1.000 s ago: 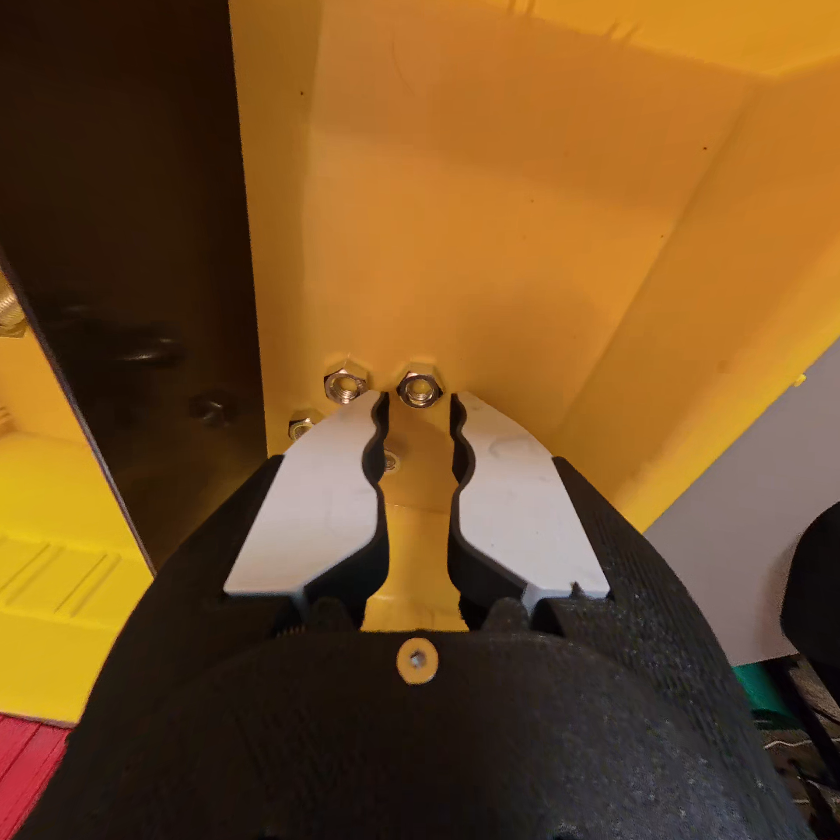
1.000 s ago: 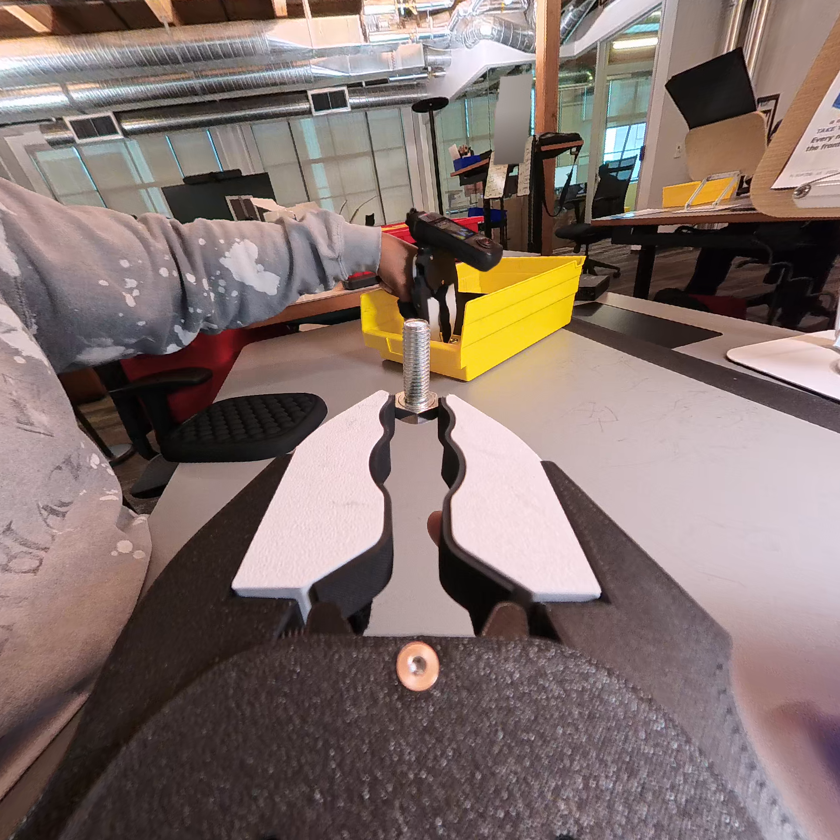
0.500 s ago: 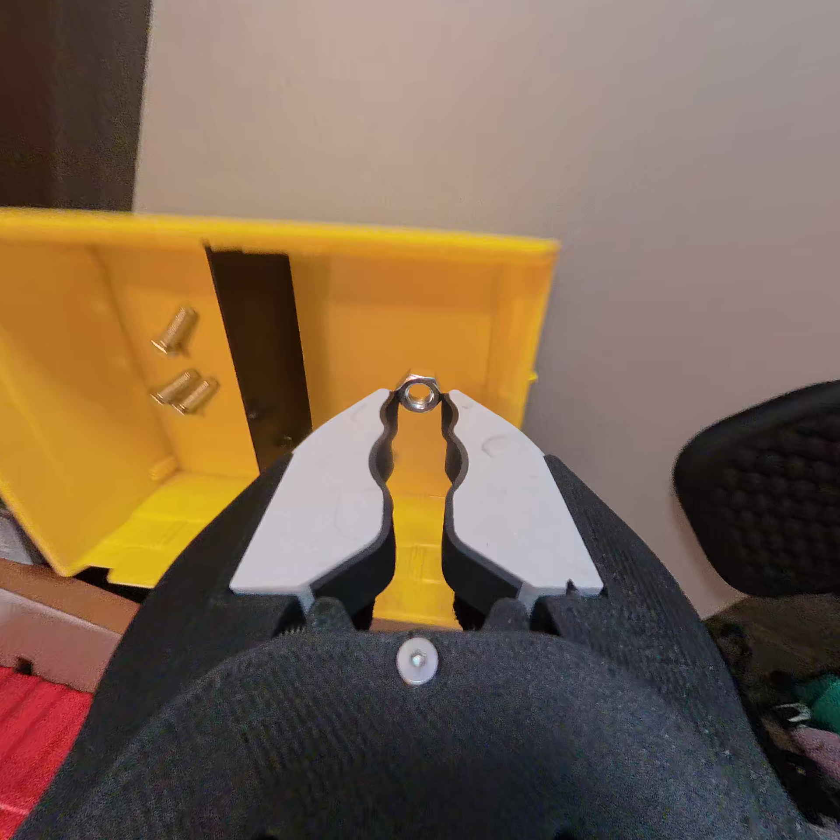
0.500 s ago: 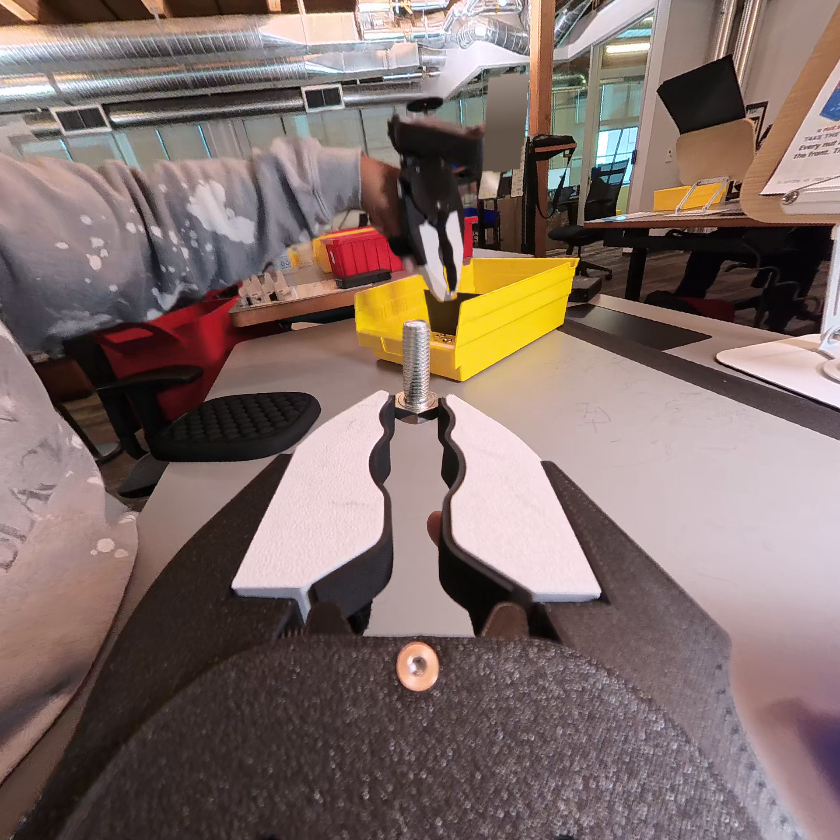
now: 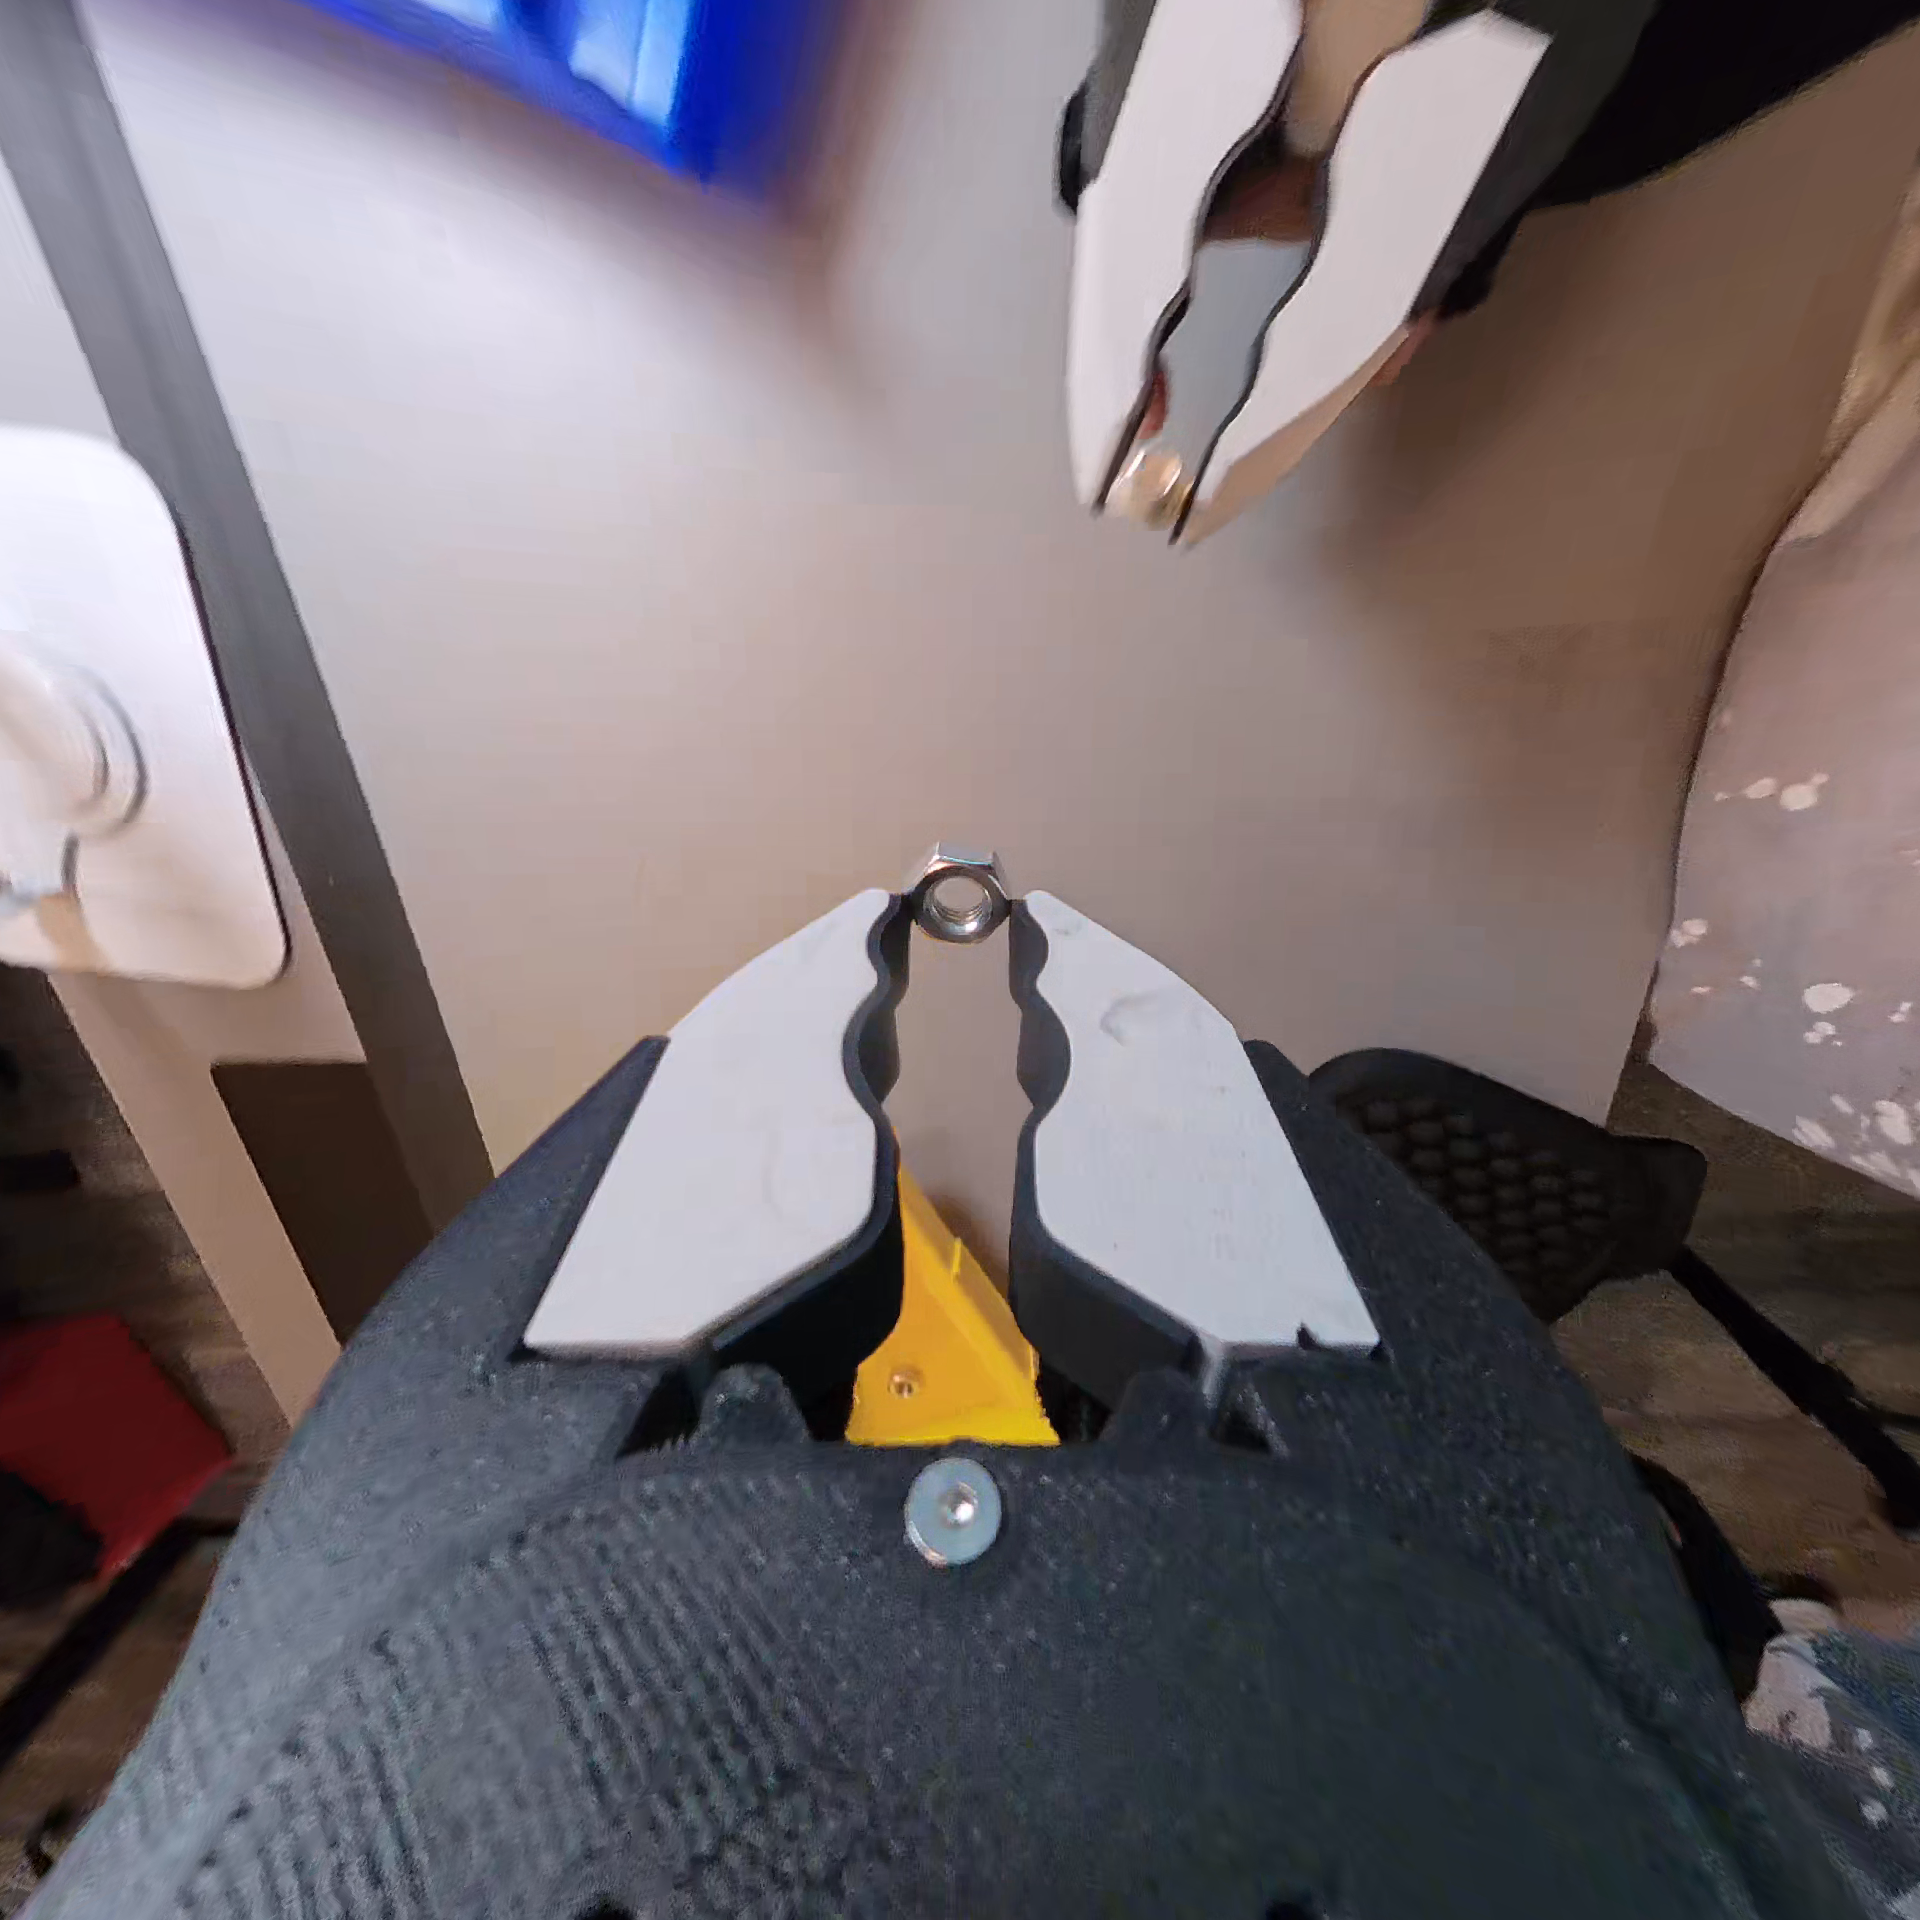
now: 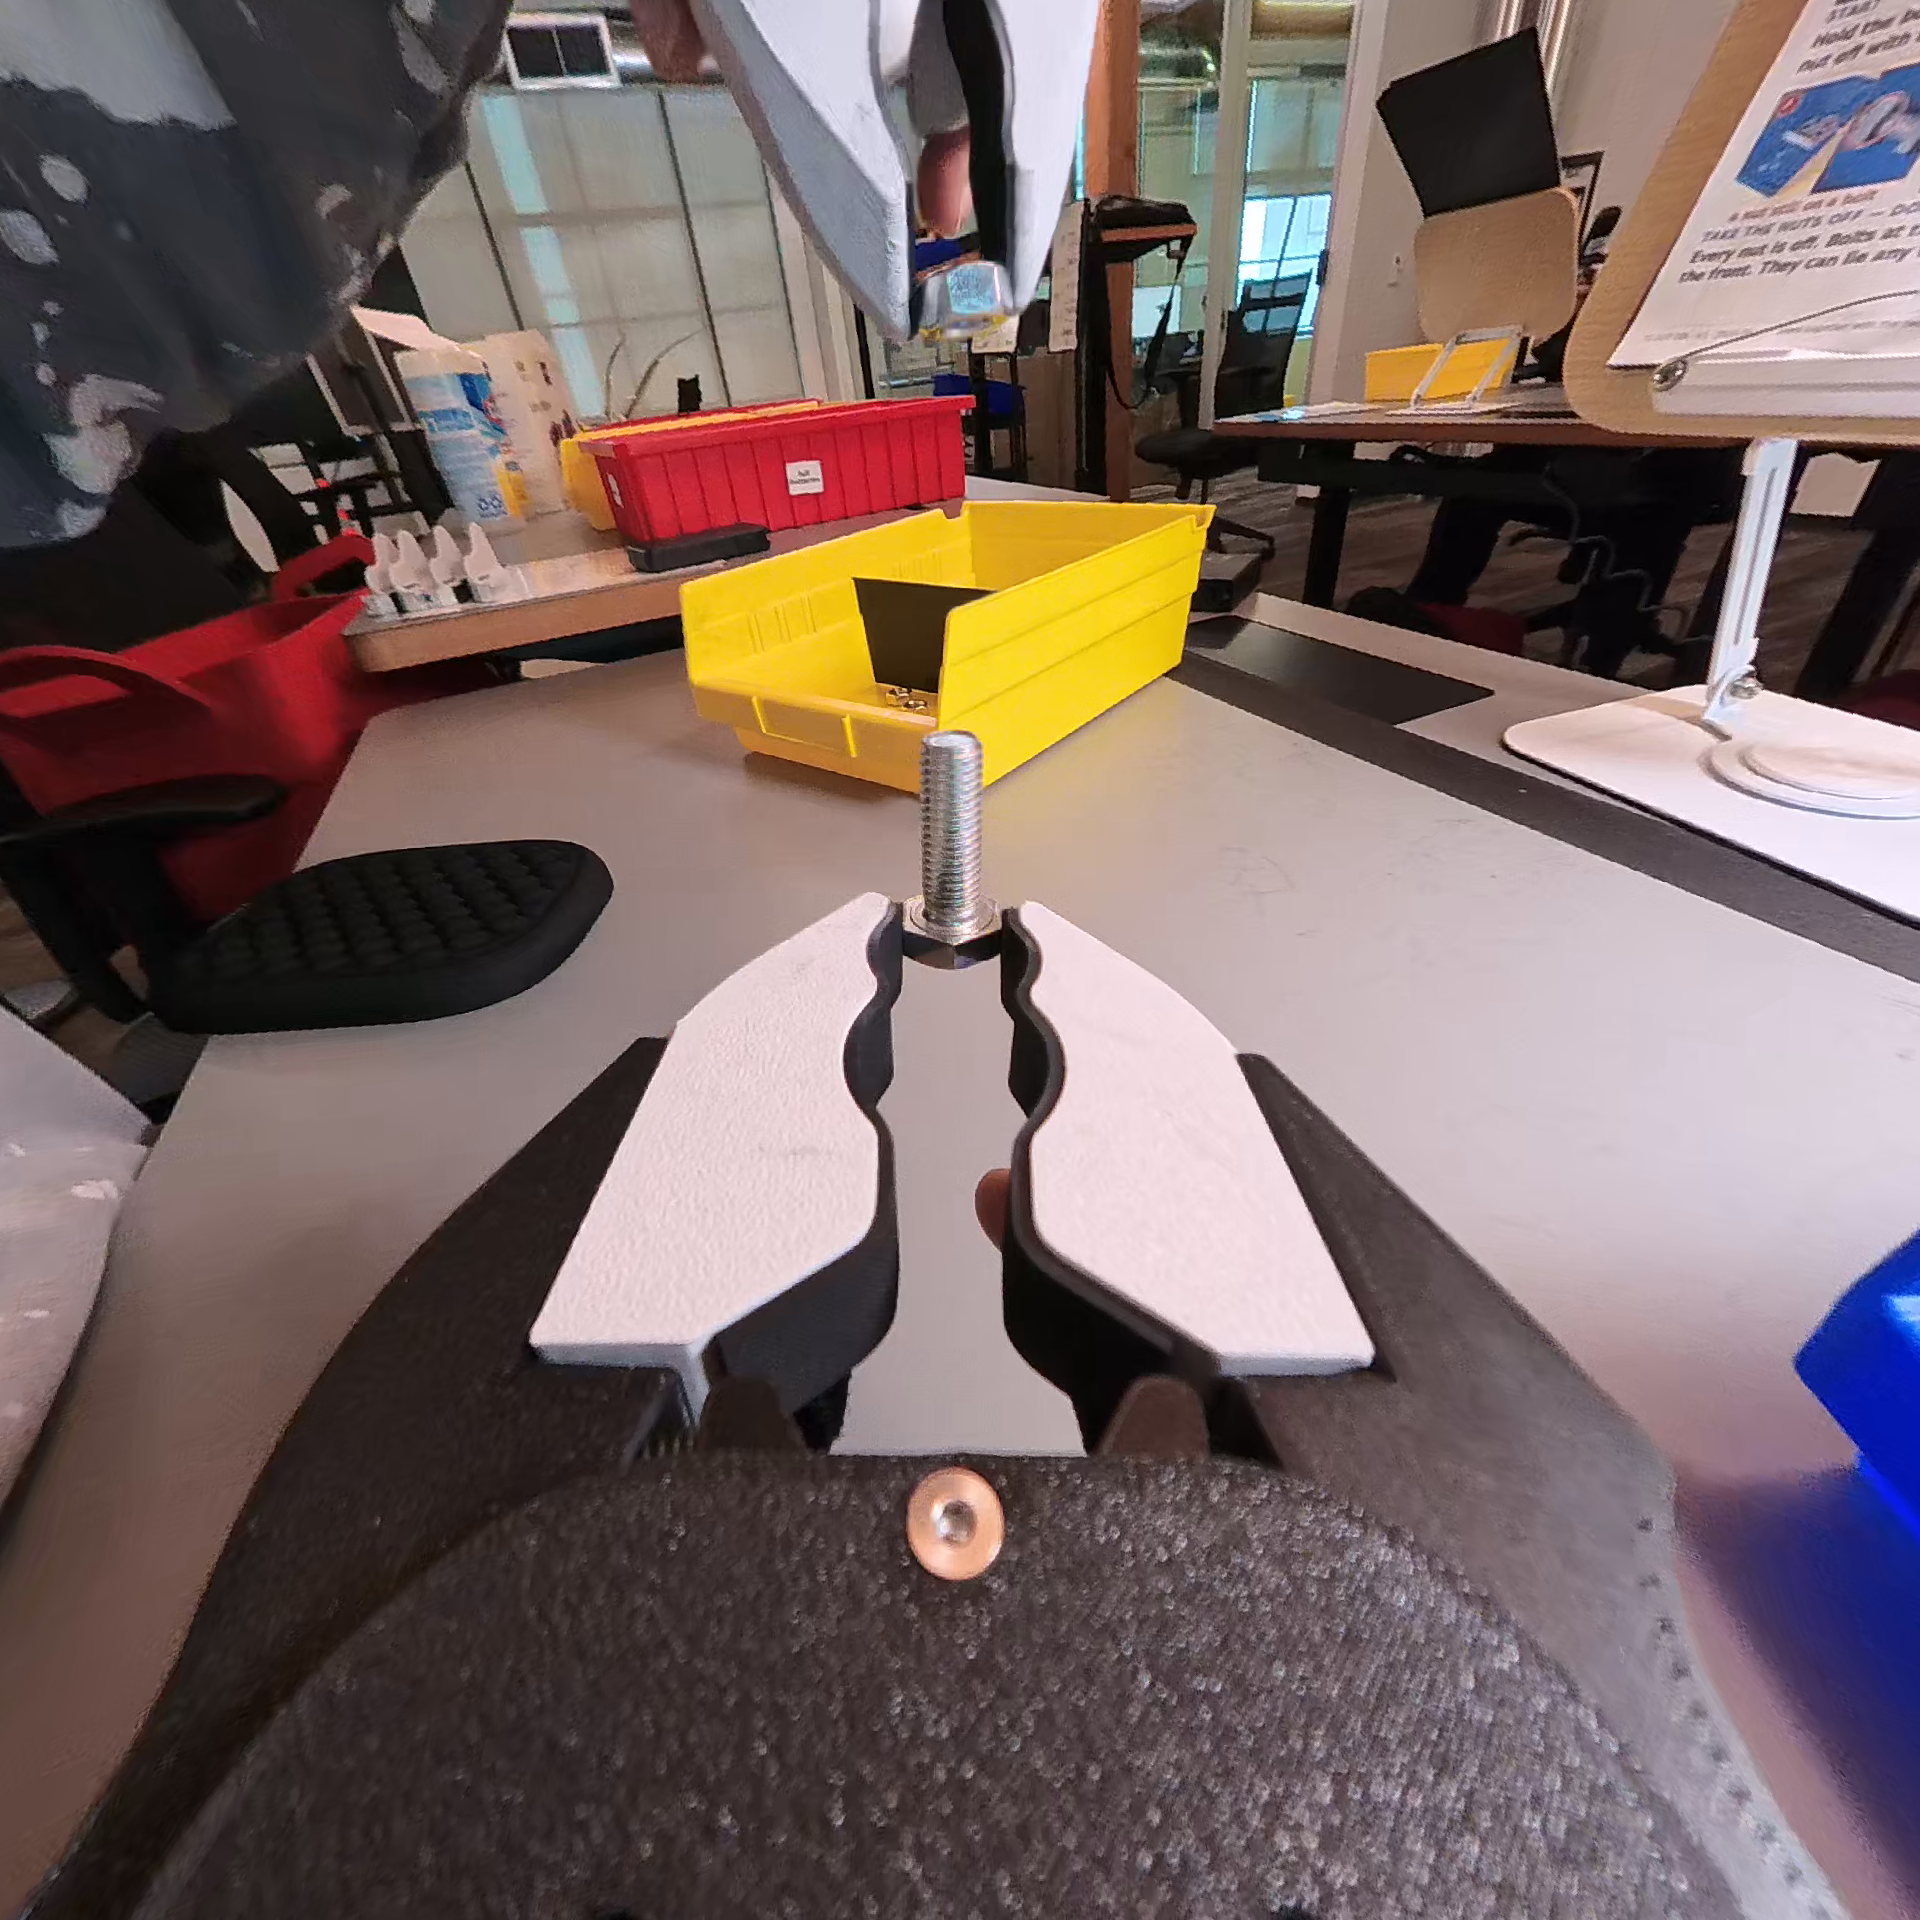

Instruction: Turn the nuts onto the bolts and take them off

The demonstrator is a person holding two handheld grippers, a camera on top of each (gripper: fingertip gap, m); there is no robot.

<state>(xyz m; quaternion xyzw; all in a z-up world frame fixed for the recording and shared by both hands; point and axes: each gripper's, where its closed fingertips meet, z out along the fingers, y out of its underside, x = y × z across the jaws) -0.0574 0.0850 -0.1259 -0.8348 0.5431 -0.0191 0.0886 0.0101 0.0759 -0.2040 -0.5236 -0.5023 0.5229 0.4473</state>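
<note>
Left gripper (image 5: 958, 914) lifted from bin, fingers pinching nut (image 5: 958, 906); right gripper (image 6: 950, 935) clamps bolt (image 6: 950, 831).

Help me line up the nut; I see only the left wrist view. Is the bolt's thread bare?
Observer: Yes. The bolt stands upright from the right tool, gripped at its head, with no nut on its thread.
Operator: Where is my nut relative to it?
Observer: The nut in the left tool hangs well above the bolt's tip, not touching it.
Operator: What lies behind the bolt?
Observer: A yellow bin with a black divider sits on the table beyond it.
</note>
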